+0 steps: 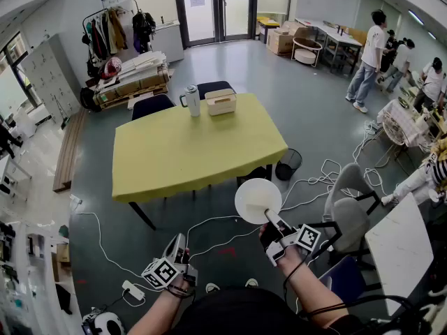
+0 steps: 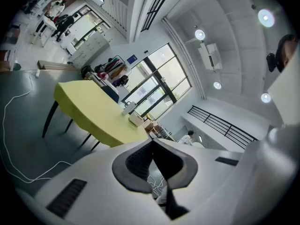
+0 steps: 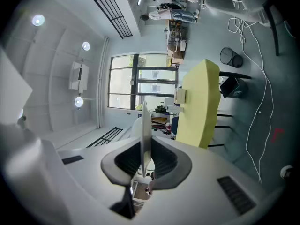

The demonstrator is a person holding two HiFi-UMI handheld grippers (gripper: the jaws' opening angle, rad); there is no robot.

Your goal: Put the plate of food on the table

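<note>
A round white plate (image 1: 257, 199) hangs over the floor just off the near right corner of the yellow table (image 1: 195, 149). My right gripper (image 1: 269, 218) is shut on its near rim. In the right gripper view the plate (image 3: 146, 121) stands edge-on between the dark pads (image 3: 161, 161), with the table (image 3: 201, 102) beyond it. I cannot make out any food on the plate. My left gripper (image 1: 179, 241) is low at the left, away from the plate, and in the left gripper view its gripper (image 2: 152, 142) is shut on nothing.
A white jug (image 1: 191, 100) and a beige box (image 1: 221, 102) stand at the table's far edge. Two dark chairs are behind it, and a black bin (image 1: 288, 163) is at its right. Cables lie on the floor. A grey chair (image 1: 349, 215) and white table (image 1: 398, 250) are at my right.
</note>
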